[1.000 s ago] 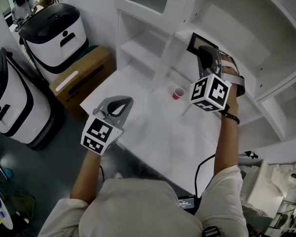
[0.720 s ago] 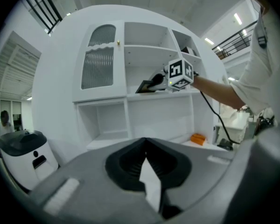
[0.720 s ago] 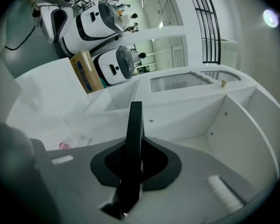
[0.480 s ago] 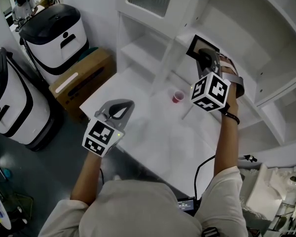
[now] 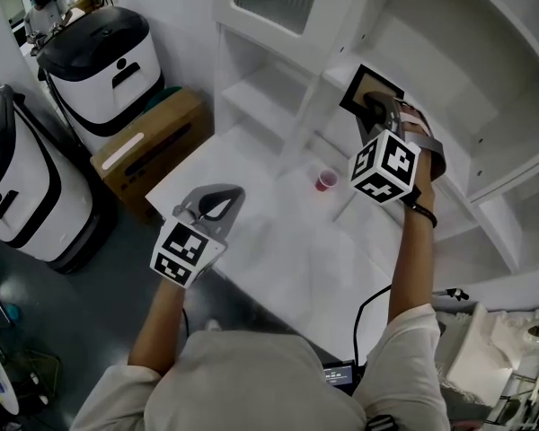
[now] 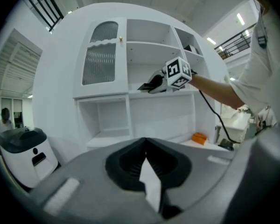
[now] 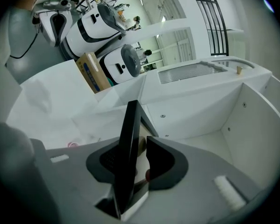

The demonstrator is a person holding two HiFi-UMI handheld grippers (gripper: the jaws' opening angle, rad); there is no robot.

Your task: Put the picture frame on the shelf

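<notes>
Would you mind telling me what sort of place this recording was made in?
Probably a lab or workshop staged as a home corner: a white shelf unit and table stand beside bulky white-and-black machines and a cardboard box on a dark floor.

Grey left gripper [image 5: 232, 192] and right gripper [image 5: 378, 103] bear black-and-white marker cubes [image 5: 187, 250]; pale short-sleeved shirt [image 5: 251, 384].

Glossy black picture frame [image 7: 128, 143], matt white shelf [image 7: 200, 111], brown cardboard box [image 5: 153, 142]

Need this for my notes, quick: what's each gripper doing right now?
Left gripper: shut, empty.
Right gripper: open, jaws have just been opening, picture frame between them.
</notes>
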